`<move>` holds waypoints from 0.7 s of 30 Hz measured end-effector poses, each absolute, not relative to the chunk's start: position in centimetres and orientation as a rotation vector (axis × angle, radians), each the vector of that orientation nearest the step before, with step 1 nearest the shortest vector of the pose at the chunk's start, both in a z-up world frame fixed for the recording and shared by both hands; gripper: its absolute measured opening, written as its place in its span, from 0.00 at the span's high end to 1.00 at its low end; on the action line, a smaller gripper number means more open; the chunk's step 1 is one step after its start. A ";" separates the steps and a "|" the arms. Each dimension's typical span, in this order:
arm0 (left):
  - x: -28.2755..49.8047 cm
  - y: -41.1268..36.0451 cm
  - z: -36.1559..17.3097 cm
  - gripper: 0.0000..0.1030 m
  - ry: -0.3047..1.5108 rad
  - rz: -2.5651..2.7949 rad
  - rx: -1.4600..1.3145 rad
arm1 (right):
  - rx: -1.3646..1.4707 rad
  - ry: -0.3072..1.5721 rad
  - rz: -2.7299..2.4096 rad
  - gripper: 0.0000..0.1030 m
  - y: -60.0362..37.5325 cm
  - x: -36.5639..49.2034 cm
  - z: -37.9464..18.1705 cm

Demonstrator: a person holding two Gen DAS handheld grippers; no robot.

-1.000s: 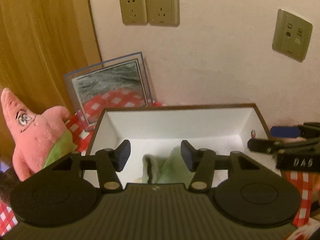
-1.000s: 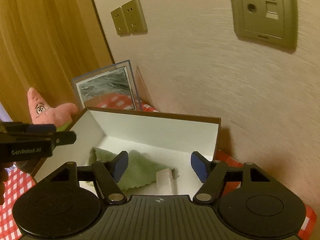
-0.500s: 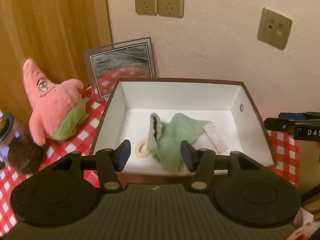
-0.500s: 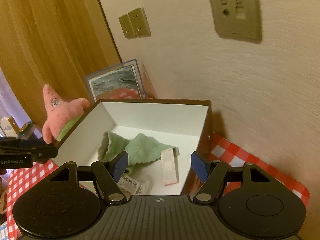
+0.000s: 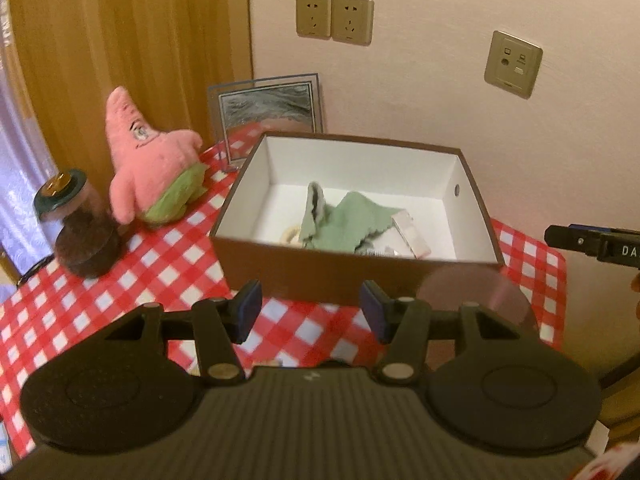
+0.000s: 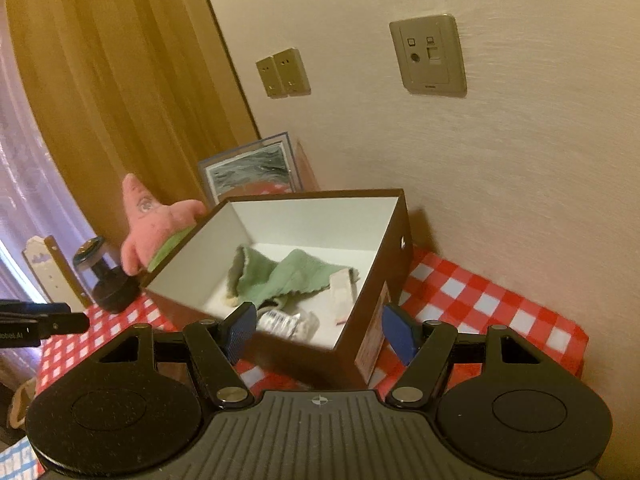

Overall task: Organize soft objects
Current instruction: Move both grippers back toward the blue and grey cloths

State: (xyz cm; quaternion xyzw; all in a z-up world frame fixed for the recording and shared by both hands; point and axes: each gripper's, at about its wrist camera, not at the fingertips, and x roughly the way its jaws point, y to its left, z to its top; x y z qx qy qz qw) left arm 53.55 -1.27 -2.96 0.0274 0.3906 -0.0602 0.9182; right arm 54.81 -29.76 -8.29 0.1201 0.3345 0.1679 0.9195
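left wrist view: our left gripper hangs above the red-and-white checked cloth, short of the near wall of the brown box. its jaws are spread wide with nothing between the blue pads. the box is open, white inside. in it lies a crumpled green cloth, 1 corner standing up near the middle; a pale ring sits at its left edge and a white packet at its right. outside the box, to its left, a pink star plush with green shorts stands upright on the checked cloth, near the box but apart from it. a dark jar with a green lid stands left of the plush. a framed picture leans on the wall behind. 2 wall sockets sit above. our right gripper pokes in at the right edge; its jaws cannot be read there.

right wrist view: our right gripper hovers over the box's near right corner, jaws spread, gripping nothing. the green cloth lies inside, with a clear plastic bottle on the floor in front of it. the plush stands behind the box's left wall, partly hidden. the left gripper shows at the left edge.
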 end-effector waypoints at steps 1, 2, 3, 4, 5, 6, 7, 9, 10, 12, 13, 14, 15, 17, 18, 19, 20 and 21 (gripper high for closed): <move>52.8 -1.2 -2.9 0.49 0.804 -0.115 0.059 | 0.248 0.688 0.348 0.33 -29.7 54.2 -8.2; 52.1 -1.2 -2.9 0.49 0.804 -0.108 0.064 | 0.246 0.687 0.352 0.33 -29.7 53.6 -8.1; 51.4 -1.1 -2.8 0.49 0.802 -0.103 0.066 | 0.242 0.686 0.353 0.33 -29.6 53.0 -8.0; 50.8 -1.0 -2.7 0.49 0.799 -0.096 0.066 | 0.238 0.685 0.353 0.33 -29.5 52.6 -7.9; 50.2 -0.8 -2.6 0.49 0.798 -0.092 0.063 | 0.235 0.684 0.353 0.33 -29.4 52.0 -7.8; 49.6 -0.6 -2.5 0.49 0.797 -0.092 0.058 | 0.237 0.683 0.353 0.33 -29.4 51.5 -7.7; 49.1 -0.5 -2.4 0.49 0.795 -0.094 0.054 | 0.241 0.684 0.353 0.33 -29.3 50.9 -7.7; 47.9 -0.2 -2.2 0.49 0.789 -0.091 0.056 | 0.247 0.684 0.352 0.33 -29.2 49.8 -7.5; 47.3 -0.1 -2.1 0.49 0.784 -0.090 0.061 | 0.248 0.684 0.350 0.33 -29.0 49.3 -7.4; 46.2 0.4 -1.8 0.49 0.772 -0.094 0.064 | 0.250 0.683 0.346 0.33 -28.7 48.2 -7.2; 45.6 0.7 -1.7 0.49 0.768 -0.098 0.062 | 0.250 0.681 0.342 0.33 -28.5 47.6 -7.1; 45.0 1.0 -1.7 0.49 0.765 -0.101 0.057 | 0.250 0.680 0.338 0.33 -28.3 47.0 -6.9; 44.6 1.3 -1.6 0.49 0.762 -0.103 0.053 | 0.252 0.679 0.335 0.33 -28.0 46.4 -6.8; 43.4 2.2 -1.6 0.49 0.761 -0.109 0.042 | 0.254 0.680 0.332 0.33 -27.4 45.0 -6.5; 42.8 2.6 -1.6 0.49 0.760 -0.109 0.040 | 0.253 0.683 0.332 0.33 -27.0 44.3 -6.4; 42.2 3.1 -1.7 0.49 0.760 -0.110 0.040 | 0.252 0.685 0.332 0.33 -26.6 43.6 -6.4; 41.5 3.7 -1.7 0.49 0.760 -0.109 0.041 | 0.251 0.689 0.332 0.33 -26.2 43.0 -6.3; 41.0 4.2 -1.8 0.49 0.761 -0.107 0.043 | 0.251 0.694 0.331 0.33 -25.7 42.2 -6.3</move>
